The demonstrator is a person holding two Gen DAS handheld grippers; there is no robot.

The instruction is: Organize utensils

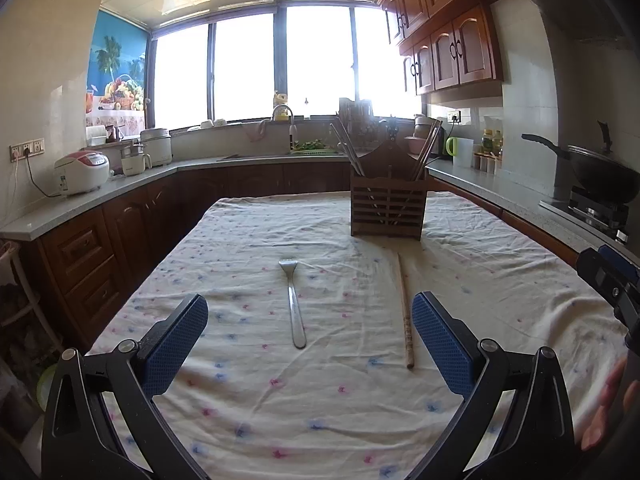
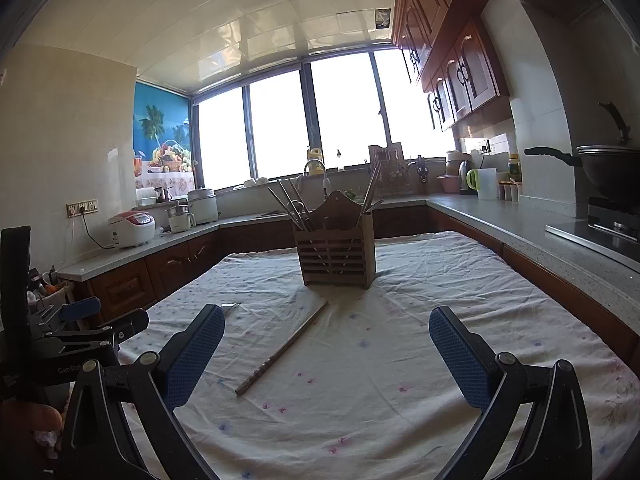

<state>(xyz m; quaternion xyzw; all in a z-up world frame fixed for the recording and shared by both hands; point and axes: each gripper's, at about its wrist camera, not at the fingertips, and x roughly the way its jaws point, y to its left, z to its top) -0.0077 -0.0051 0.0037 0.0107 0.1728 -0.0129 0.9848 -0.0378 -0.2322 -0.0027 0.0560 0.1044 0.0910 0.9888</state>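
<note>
Both my left gripper (image 1: pixel 310 344) and right gripper (image 2: pixel 326 354) hover with fingers spread and empty above the cloth-covered counter (image 1: pixel 500 280), where the fork (image 1: pixel 293 300) and chopstick (image 1: pixel 405 312) lie loose before the wooden holder (image 1: pixel 386 208), likely their destination.

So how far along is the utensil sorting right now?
Partly done, it seems: the wooden holder already has chopsticks standing in it. Nothing is in hand; the left gripper and right gripper are both open and empty. Left to do: the fork and the loose chopstick lie on the tablecloth.
</note>
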